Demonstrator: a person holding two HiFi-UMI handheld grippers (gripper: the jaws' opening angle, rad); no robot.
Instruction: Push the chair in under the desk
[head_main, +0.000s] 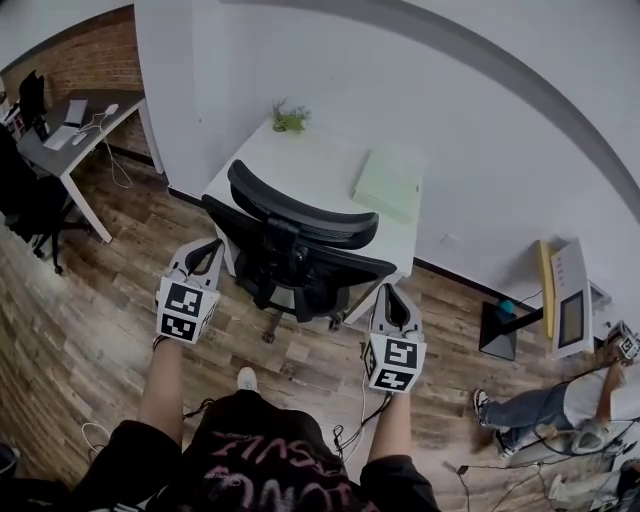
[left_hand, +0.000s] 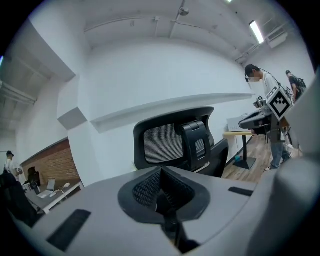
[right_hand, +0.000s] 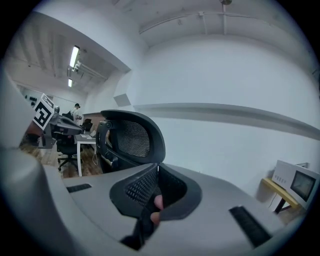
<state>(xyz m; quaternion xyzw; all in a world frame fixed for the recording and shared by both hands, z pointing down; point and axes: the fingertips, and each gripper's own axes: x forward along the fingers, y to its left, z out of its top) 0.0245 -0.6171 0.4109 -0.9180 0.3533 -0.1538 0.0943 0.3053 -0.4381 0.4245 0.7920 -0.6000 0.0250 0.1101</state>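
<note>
The black mesh chair (head_main: 300, 255) is standing at the front edge of the white surface (head_main: 310, 160), its back facing the person. The left hand-held gripper (head_main: 208, 250) is hovering just beside the backrest at the chair's 8 o'clock, and the right hand-held gripper (head_main: 391, 295) at its 4 o'clock. Both are pointing nearly level and are clenched on nothing. On the surface, a small plant (head_main: 290, 118) is sitting at 11 o'clock and a pale green pad (head_main: 390, 185) at 2 o'clock.

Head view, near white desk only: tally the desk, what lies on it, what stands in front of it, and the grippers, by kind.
White desk: 1
Small plant: 1
Pale green pad: 1
Black office chair: 1
Grippers: 2 (left gripper, right gripper)
Total: 6
</note>
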